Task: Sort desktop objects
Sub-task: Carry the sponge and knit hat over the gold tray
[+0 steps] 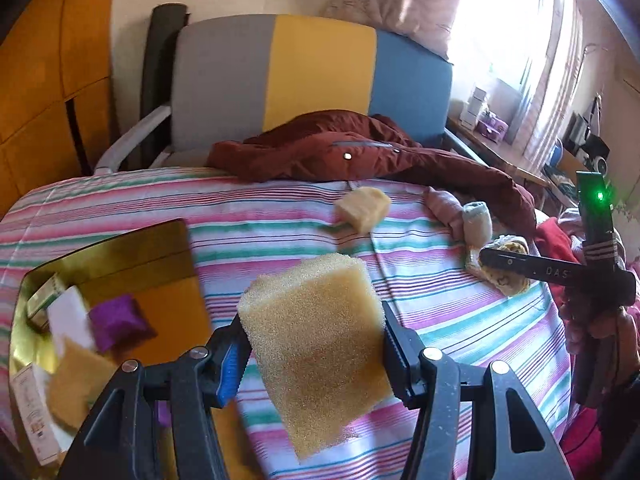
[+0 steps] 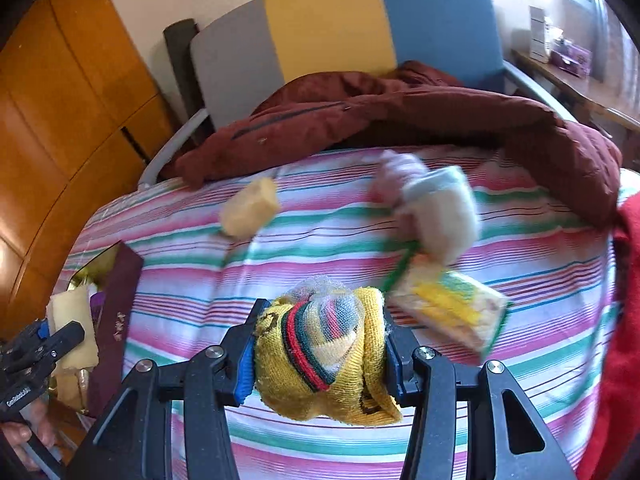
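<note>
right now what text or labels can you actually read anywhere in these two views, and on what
"DAS": white letters on the right gripper finger, cut off by the frame edge.
White lettering on the left gripper body: too blurred to read.
Gold script on the dark purple box: not legible.
Print on the white carton in the gold tray: too small and blurred.
Yellow sock pattern: no readable word.
</note>
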